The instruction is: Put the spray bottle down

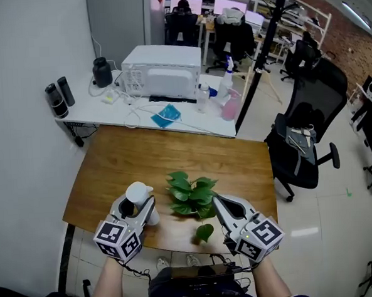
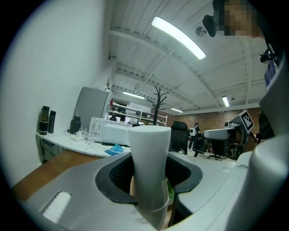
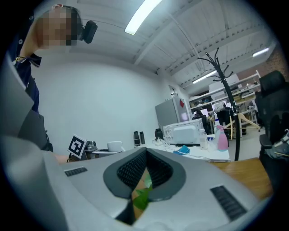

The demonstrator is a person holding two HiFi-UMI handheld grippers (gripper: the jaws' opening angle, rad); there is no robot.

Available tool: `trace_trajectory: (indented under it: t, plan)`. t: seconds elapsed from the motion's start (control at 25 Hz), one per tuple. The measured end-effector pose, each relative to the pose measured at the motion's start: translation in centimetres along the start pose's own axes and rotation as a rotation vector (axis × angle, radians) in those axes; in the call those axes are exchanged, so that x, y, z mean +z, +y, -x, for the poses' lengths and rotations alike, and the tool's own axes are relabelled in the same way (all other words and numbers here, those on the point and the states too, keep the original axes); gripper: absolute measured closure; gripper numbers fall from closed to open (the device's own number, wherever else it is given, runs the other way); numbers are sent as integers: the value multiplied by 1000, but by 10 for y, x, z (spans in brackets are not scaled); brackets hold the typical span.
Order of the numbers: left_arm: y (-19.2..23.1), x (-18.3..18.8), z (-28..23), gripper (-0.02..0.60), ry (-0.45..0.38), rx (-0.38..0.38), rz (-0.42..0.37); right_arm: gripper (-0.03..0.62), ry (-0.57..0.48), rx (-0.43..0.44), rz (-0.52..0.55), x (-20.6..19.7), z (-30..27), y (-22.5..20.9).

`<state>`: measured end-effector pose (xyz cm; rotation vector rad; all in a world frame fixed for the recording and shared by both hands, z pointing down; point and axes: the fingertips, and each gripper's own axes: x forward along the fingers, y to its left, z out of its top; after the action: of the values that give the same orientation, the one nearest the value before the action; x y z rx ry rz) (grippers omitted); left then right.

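Left tool (image 1: 141,209) clamping spray bottle (image 1: 138,193) near front edge of table (image 1: 237,166), right tool (image 1: 215,200) clenched empty beside plant (image 1: 190,191)

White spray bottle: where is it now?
Head view, lower left: the white spray bottle is gripped by the left gripper at the wooden table's near edge, left of the green leafy plant.

A wooden surface (image 1: 112,174) carries a leafy green plant (image 1: 190,194) near the middle of its front edge. A white spray bottle (image 1: 138,195) is at the near left corner; whether its base touches the wood cannot be told. Behind it is a white surface (image 1: 86,110) with a boxy white appliance (image 1: 164,72), a black kettle (image 1: 102,72), two dark cylinders (image 1: 59,96), a blue cloth (image 1: 166,116), a clear bottle (image 1: 202,98) and a pink spray bottle (image 1: 230,104)
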<state>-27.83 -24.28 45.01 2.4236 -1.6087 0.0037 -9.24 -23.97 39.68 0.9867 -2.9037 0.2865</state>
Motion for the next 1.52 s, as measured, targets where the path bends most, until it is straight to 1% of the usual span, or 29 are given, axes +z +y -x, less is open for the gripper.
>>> trace_trajectory:
  t: [0.12,0.32,0.44,0.56,0.64,0.88,1.0,1.08,1.2,1.52]
  plan:
    - [11,-6,-12,380,-9,-10,-31,591,4,-46,8,-1,1,-2]
    - [30,-23,-39,380,-40,18,-117,591,14,-112,5,-5,9,-6]
    - [39,-41,-57,380,-38,26,-145,591,23,-134,-3,-9,13,-5]
    - [41,-62,-71,380,-31,5,-150,591,28,-154,-9,-10,19,-6]
    - [45,-71,-75,380,-26,4,-154,591,31,-167,-7,-10,22,-9]
    - [49,-76,-82,380,-58,15,-151,591,52,-198,-9,-16,27,-12]
    - [48,-79,-85,380,-70,14,-167,591,59,-203,-11,-18,26,-11]
    - [46,-84,-85,380,-70,14,-176,591,65,-206,-10,-19,27,-12]
    - [46,-91,-83,380,-74,29,-166,591,69,-210,-6,-19,29,-13]
    - [47,-92,-82,373,-68,39,-163,591,64,-211,-5,-17,32,-14]
